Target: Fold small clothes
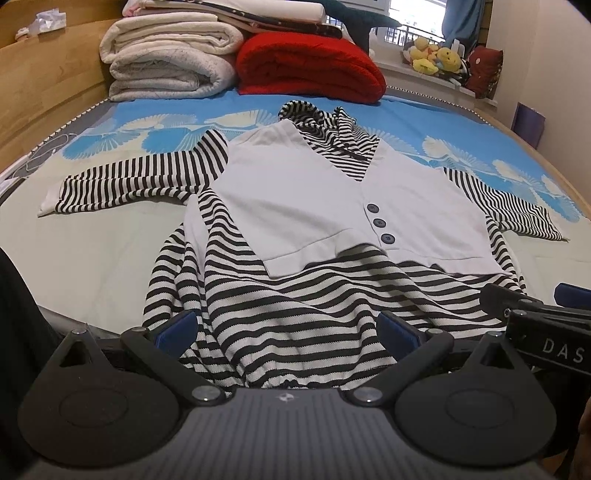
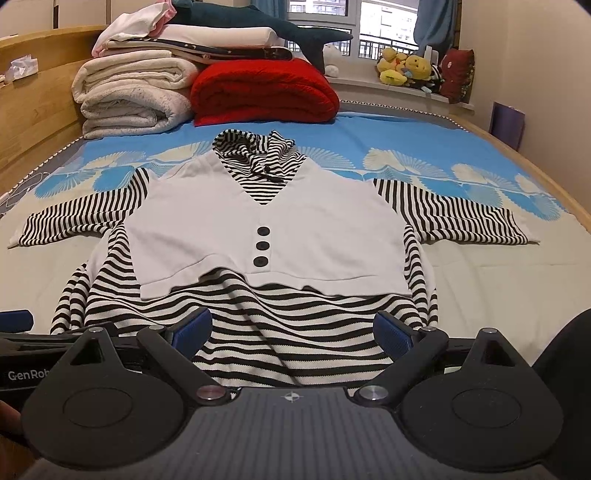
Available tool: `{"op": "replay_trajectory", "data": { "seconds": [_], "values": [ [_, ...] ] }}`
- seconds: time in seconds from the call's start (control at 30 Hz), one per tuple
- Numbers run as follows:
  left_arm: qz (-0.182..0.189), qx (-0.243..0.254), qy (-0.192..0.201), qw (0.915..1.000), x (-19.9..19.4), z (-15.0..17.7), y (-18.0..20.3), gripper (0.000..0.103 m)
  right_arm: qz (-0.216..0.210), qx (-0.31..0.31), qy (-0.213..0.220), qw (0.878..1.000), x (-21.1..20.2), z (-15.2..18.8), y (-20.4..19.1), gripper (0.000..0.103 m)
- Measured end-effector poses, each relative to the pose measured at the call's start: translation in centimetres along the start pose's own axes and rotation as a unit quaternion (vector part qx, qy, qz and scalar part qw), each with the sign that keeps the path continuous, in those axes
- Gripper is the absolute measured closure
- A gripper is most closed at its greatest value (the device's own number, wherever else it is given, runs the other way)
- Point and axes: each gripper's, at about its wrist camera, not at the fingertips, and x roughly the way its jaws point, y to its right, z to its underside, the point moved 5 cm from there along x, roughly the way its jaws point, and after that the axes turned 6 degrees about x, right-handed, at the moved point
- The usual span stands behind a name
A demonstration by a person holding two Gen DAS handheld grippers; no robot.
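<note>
A bed [image 1: 110,236] with a wooden frame fills both views, its cover pale in the near half and bright blue with white fan shapes toward the far end. At the far end sit a stack of folded white blankets [image 1: 166,62] and one folded red blanket [image 1: 306,66], the two touching, with more folded bedding and a dark plush shark [image 2: 280,31] on top. Beyond is a window with blue curtains, and on its sill a cluster of yellow soft toys [image 2: 406,70]. One small garment [image 2: 269,236] lies face up in the middle of the bed, collar pointing away: a black-and-white striped top with a white vest front closed by three dark buttons [image 2: 261,245], both sleeves spread out to the sides and the striped hem rumpled at the near edge. The left gripper [image 1: 286,328] has its blue-padded fingers wide apart over the hem, holding nothing; the right gripper [image 2: 291,326] is likewise spread and empty over the same hem. The right gripper's body reads "DAS" in the left view; the left gripper's reads "GenRob" in the right view, both cut off by the frame.
</note>
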Motion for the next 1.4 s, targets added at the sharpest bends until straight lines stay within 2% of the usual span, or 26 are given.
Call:
{"op": "replay_trajectory", "data": {
  "seconds": [1.4],
  "values": [
    [0.000,-0.001,-0.005,1.0000,0.33,0.41,-0.11,0.000,-0.001,-0.001,-0.001,1.000,0.16,0.20,0.09,0.009]
  ]
}}
